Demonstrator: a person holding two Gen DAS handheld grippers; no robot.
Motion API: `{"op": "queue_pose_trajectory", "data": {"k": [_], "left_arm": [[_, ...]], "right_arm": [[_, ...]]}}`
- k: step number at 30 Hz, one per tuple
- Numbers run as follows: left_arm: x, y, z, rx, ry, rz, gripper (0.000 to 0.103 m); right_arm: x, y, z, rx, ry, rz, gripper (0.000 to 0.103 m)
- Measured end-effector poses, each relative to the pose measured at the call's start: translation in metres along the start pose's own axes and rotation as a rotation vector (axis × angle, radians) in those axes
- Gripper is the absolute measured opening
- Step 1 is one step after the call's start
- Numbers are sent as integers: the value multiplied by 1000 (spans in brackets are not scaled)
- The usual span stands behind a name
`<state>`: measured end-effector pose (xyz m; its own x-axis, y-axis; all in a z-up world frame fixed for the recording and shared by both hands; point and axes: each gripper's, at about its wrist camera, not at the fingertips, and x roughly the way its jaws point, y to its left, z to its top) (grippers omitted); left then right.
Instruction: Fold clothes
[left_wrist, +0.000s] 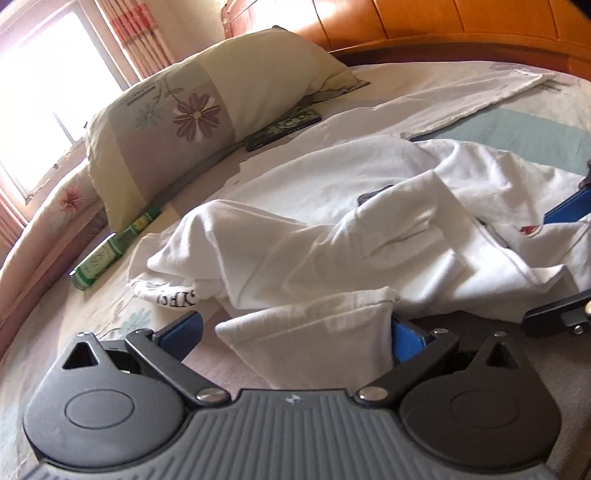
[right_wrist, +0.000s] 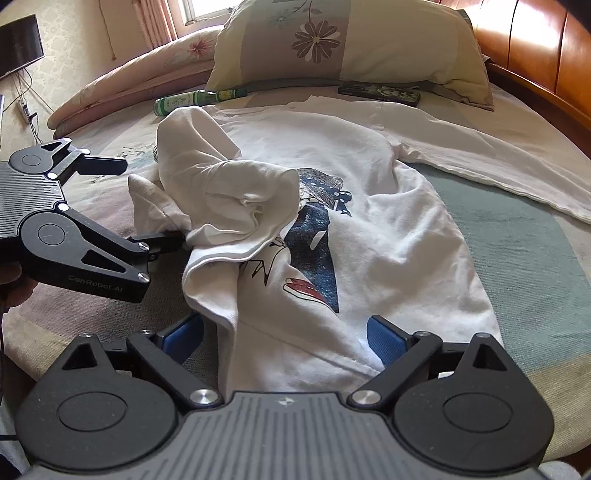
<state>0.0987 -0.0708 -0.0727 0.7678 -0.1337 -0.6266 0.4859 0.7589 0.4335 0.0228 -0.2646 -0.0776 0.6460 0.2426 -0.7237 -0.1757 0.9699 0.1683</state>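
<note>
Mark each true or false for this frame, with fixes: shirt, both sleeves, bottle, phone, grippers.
1. The white shirt lies print side up on the bed. True.
2. Both sleeves are spread out flat. False: the far sleeve lies straight, the near sleeve is bunched up over the chest.
3. A green bottle lies near the pillow. True.
4. The phone rests on top of the shirt. False: it lies on the bed by the pillow, beyond the shirt.
5. The right gripper is clamped on the hem. False: its fingers stand wide, cloth between them; the left gripper is open too.
</note>
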Motion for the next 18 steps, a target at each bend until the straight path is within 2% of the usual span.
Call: {"op": "queue_pose_trajectory", "data": {"k": [4,8,11,13,15,18], "left_arm": [[-3,32,-17,-59,64,120,102],[-9,65,-43,-79,148,193,102],[-18,74,-54,-61,178,182,102],[-26,69,-55,-21,171,123,102],[-31,53,-50,46,155,67,102],[-30,23,-41,158,122,29,102]], "right_arm": [[-5,-3,3,29,-20,23,98],[-11,5,7,16,-41,54,98],[-17,15,11,-14,-63,77,100],[-22,22,14,-38,-83,89,102],[-26,28,17,-56,-96,95,103],[-28,33,19,-68,-107,85,103]]}}
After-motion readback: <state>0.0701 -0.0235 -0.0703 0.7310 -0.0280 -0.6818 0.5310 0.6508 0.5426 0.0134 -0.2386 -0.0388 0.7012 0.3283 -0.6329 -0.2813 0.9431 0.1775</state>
